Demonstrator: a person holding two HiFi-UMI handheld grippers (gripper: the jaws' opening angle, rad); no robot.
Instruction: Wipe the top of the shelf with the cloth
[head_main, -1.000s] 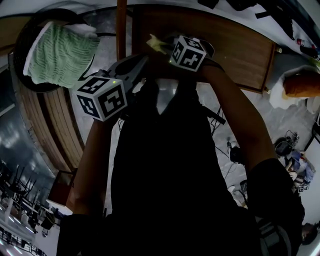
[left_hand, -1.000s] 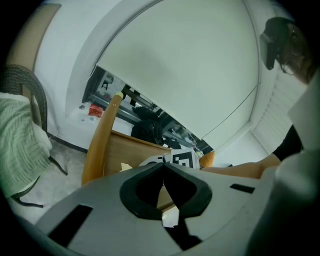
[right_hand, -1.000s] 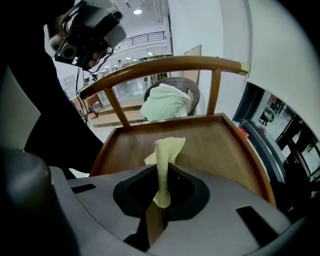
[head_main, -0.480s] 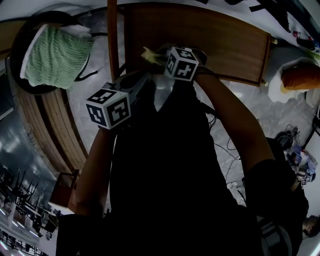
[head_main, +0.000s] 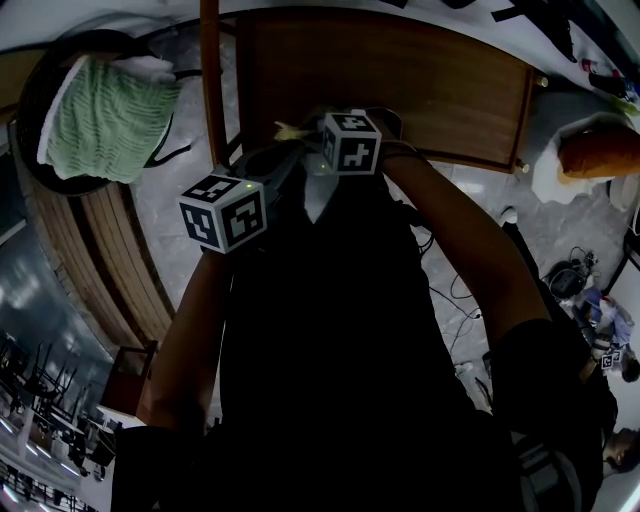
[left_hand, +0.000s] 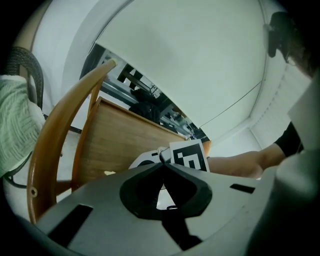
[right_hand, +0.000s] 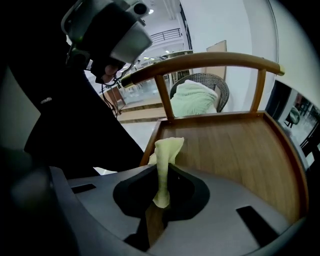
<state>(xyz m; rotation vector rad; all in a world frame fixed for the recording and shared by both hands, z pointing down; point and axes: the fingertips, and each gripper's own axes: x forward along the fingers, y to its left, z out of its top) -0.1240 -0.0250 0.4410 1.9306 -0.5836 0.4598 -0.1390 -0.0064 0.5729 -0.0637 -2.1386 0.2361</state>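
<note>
Cloth (right_hand: 167, 147) (pale yellow) was pinched in the right gripper (right_hand: 161, 172) near the wooden top (right_hand: 235, 145) — left gripper (left_hand: 162, 162) jaws pressed together, empty.

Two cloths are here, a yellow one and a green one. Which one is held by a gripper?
The pale yellow cloth, pinched in the right gripper above the wooden top. The green cloth lies apart on the wicker chair.

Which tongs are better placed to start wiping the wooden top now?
Right. The right tongs are shut on the pale yellow cloth at the brown wooden shelf top; the left tongs are shut and empty.
</note>
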